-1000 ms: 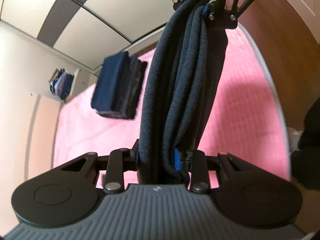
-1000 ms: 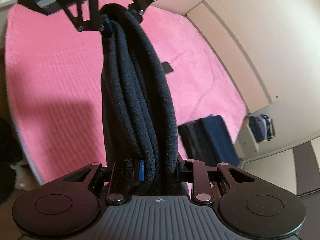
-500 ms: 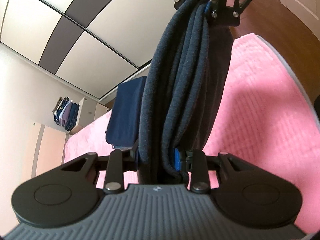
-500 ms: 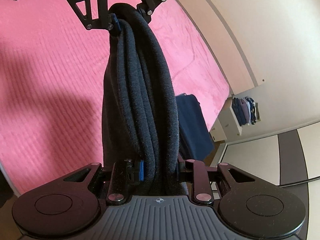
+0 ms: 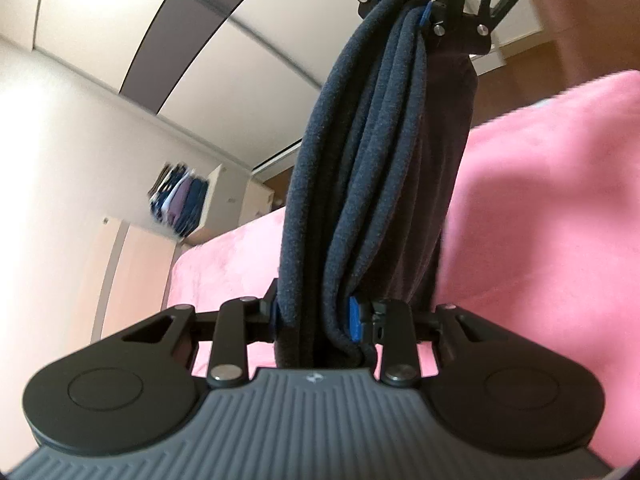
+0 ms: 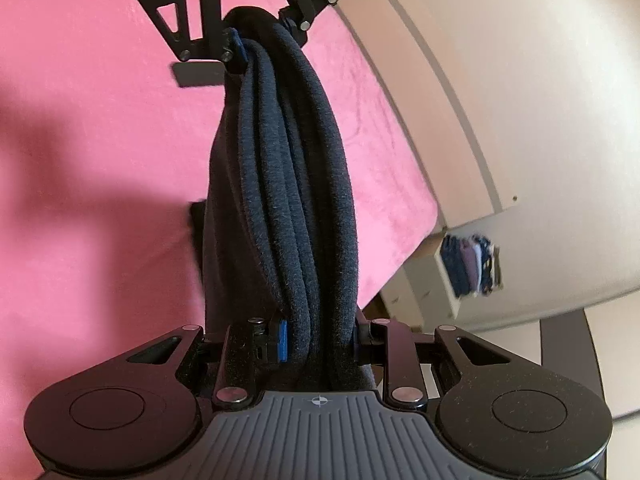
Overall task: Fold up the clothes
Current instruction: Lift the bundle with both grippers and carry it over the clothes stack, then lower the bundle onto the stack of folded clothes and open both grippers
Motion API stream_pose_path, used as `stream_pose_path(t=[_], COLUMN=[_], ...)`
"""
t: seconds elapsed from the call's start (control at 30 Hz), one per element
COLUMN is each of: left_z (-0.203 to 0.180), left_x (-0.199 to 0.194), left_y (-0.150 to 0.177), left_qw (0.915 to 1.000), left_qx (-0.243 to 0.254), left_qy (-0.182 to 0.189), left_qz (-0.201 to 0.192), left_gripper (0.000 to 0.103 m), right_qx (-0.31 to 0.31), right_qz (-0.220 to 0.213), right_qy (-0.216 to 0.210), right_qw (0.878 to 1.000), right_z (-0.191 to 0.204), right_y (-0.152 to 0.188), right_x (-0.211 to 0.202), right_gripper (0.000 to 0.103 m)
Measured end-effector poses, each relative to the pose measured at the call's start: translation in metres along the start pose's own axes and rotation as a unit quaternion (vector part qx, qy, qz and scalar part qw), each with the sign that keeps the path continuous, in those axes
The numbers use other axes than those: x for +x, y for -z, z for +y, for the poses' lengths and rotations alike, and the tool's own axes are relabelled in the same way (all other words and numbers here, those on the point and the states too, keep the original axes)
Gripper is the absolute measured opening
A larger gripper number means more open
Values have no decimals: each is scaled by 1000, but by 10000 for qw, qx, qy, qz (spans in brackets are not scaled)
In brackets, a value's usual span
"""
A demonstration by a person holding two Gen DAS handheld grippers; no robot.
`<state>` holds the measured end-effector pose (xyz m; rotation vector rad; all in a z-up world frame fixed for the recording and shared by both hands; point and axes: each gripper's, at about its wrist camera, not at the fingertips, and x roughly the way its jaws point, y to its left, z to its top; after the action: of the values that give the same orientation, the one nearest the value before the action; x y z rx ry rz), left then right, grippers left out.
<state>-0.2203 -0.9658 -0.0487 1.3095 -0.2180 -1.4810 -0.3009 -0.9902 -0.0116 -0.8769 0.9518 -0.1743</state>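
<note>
A folded dark navy garment (image 5: 372, 152) hangs stretched between my two grippers, several thick folds bunched together. My left gripper (image 5: 320, 312) is shut on one end of it. My right gripper (image 6: 320, 336) is shut on the other end of the garment (image 6: 296, 184). The right gripper also shows at the top of the left wrist view (image 5: 416, 4), and the left gripper shows at the top of the right wrist view (image 6: 260, 36). The garment is held in the air above the pink bed cover (image 5: 552, 216).
The pink cover (image 6: 80, 200) spreads below and beside the garment. An open shelf with stacked clothes (image 5: 180, 200) stands at the bed's end and also shows in the right wrist view (image 6: 472, 268). A wardrobe with dark-framed panels (image 5: 224, 52) and a wooden floor (image 5: 520, 68) lie beyond.
Both grippers have risen and tilted with the garment still stretched between them. The folded dark stack on the bed has passed behind the garment and no longer shows.
</note>
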Motion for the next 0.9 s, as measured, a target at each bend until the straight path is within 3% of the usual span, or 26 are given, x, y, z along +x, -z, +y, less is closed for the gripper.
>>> stream_pose_path(t=[0.27, 0.47, 0.53, 0.67, 0.77, 0.9], left_z=[41, 49, 26, -41, -68, -71], left_x=[109, 184, 208, 252, 255, 241], left_y=[-14, -11, -1, 25, 38, 46], left_qw=[9972, 9911, 9922, 9947, 9942, 9951], left_qx=[-22, 13, -18, 195, 352, 315], left_qy=[-706, -1276, -1132, -346, -505, -634], left_qz=[256, 383, 515, 948, 886, 695], left_gripper=[28, 29, 30, 36, 39, 42], right_qx=[-241, -161, -165, -479, -618, -724], right_qz=[-269, -476, -431, -219, -329, -399], right_qy=[284, 992, 981, 358, 503, 691], right_qw=[9989, 9938, 9941, 9980, 9963, 9942], right_z=[-63, -85, -61, 0, 22, 24], right_y=[36, 54, 66, 91, 103, 109], right_x=[114, 190, 213, 252, 250, 234], right_gripper=[26, 26, 26, 28, 33, 34])
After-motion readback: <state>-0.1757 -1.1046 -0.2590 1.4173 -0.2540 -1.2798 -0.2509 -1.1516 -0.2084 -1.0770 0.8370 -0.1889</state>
